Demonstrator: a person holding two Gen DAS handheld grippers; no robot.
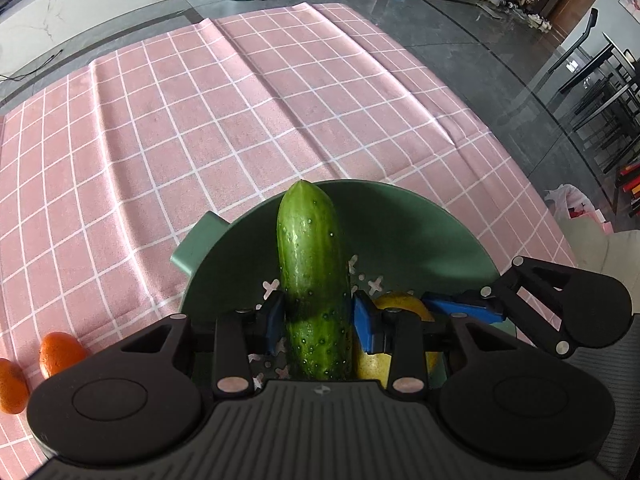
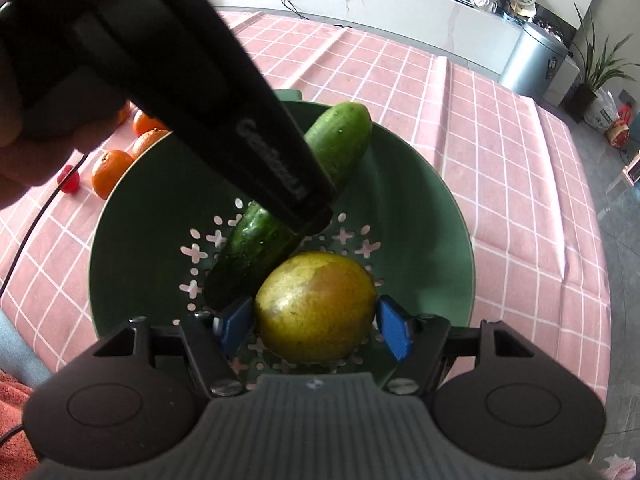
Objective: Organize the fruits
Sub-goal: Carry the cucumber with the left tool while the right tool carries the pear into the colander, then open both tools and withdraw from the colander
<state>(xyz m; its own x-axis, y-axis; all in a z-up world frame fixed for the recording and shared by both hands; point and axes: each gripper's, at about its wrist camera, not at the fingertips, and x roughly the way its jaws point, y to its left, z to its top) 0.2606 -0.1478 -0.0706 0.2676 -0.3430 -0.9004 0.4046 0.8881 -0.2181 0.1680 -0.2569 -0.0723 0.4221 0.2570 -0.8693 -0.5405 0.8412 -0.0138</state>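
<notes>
Over the green colander point(image 2: 420, 216), left gripper point(image 1: 318, 320) clamped a cucumber point(image 1: 310, 264) while right gripper point(image 2: 316, 326) gripped a yellow-green mango point(image 2: 316, 306) beside it.

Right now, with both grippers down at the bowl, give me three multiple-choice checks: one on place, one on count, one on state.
1. Where does the yellow-green fruit sit?
A. On the pink cloth beside the bowl
B. Inside the green bowl
C. On the grey floor

2. How many oranges does the right wrist view show outside the bowl?
A. None
B. One
C. At least three

3. What does the left gripper have between its jaws?
A. The cucumber
B. An orange
C. Nothing

Answers:
1. B: the yellow-green fruit rests on the perforated bottom of the green bowl, between the right gripper's blue pads.
2. C: several oranges lie on the checked cloth past the rim, partly hidden by the left gripper's body.
3. A: the left gripper's blue pads press both sides of the cucumber.
</notes>
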